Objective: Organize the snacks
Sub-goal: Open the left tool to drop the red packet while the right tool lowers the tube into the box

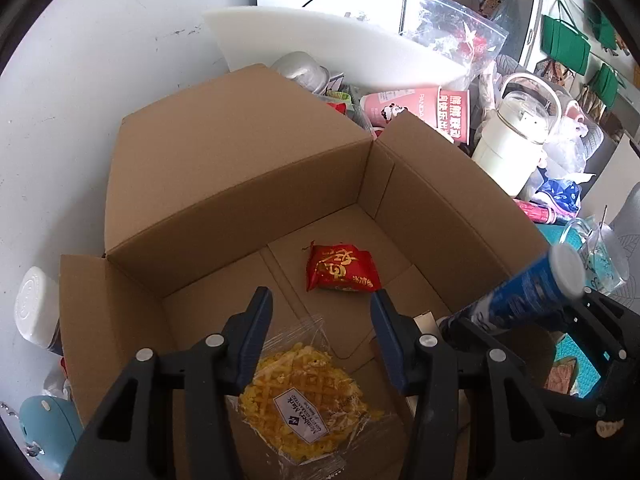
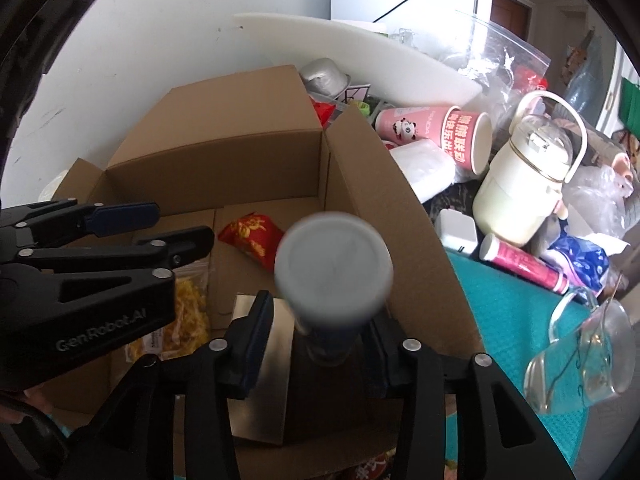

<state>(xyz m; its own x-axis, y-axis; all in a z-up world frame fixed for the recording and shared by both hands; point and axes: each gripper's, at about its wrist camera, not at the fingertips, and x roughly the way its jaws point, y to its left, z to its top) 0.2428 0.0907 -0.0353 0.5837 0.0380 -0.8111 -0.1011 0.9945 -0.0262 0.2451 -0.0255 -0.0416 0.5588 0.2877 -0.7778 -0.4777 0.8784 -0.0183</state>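
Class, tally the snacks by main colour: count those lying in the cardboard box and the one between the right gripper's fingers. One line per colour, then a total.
Red: 1, the red packet on the floor of the cardboard box
Yellow: 1, the yellow waffle snack in clear wrap
Blue: 1, the blue canister at the right gripper
Total: 3

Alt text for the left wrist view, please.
Left gripper hangs open over a clear-wrapped yellow waffle snack in an open brown cardboard box. A red foil snack packet lies farther in.
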